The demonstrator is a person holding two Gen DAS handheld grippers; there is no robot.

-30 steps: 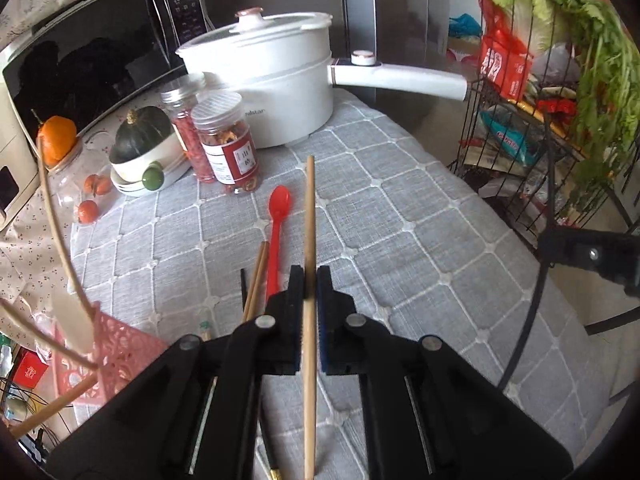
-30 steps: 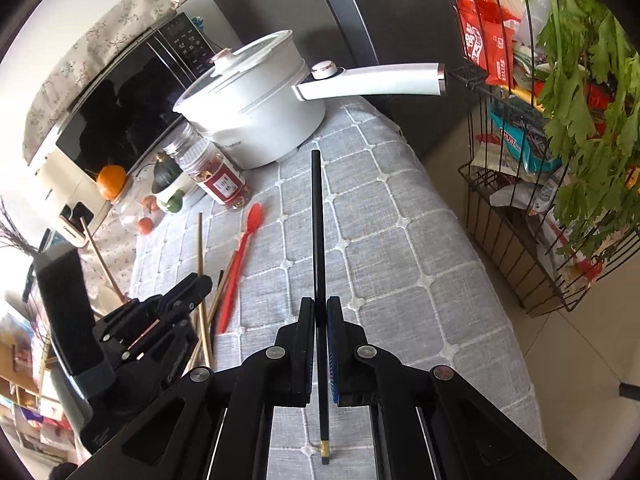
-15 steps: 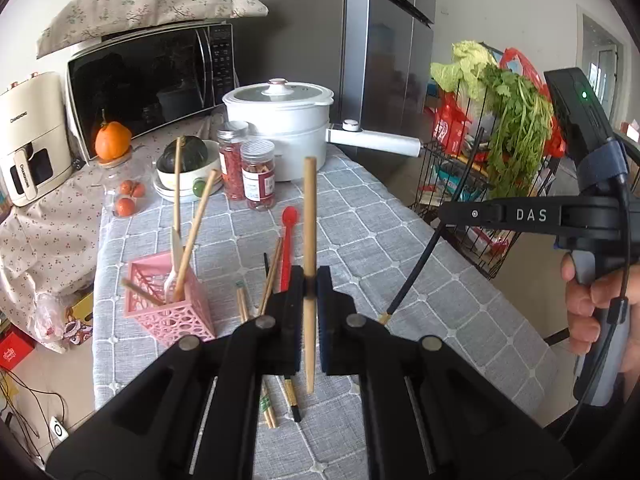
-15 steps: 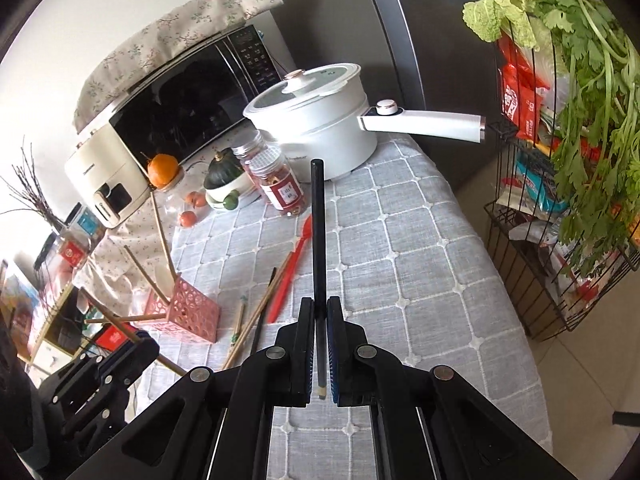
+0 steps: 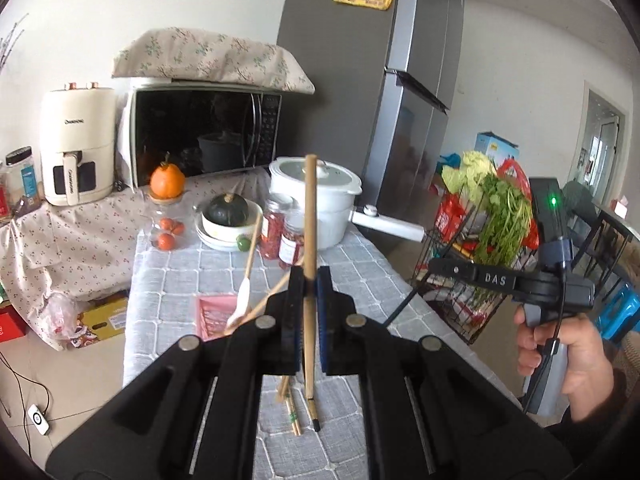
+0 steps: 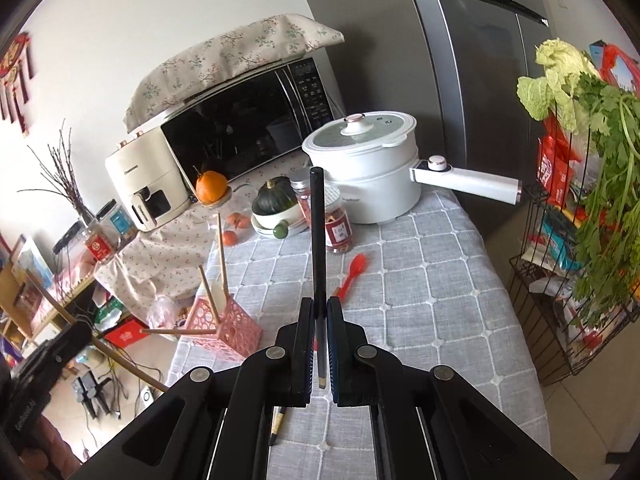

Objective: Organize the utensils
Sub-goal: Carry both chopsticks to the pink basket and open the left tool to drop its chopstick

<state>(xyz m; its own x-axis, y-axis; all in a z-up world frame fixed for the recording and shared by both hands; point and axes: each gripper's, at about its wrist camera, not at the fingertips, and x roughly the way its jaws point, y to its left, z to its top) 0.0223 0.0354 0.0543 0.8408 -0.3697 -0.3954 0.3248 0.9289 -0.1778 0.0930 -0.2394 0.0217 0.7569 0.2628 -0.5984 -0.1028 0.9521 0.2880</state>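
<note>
Wooden chopstick (image 5: pixel 309 240) is pinched between the closed jaws of the left gripper (image 5: pixel 308 312), raised above the grey checked tablecloth (image 6: pixel 432 280). Black chopstick (image 6: pixel 318 240) is pinched likewise in the right gripper (image 6: pixel 319 340). Risk: each stick is held at one narrow point and may pivot or slip when lowered into the pink utensil holder (image 6: pixel 228 328), or strike the sticks leaning there. Both grippers tilt downward over the table.
</note>
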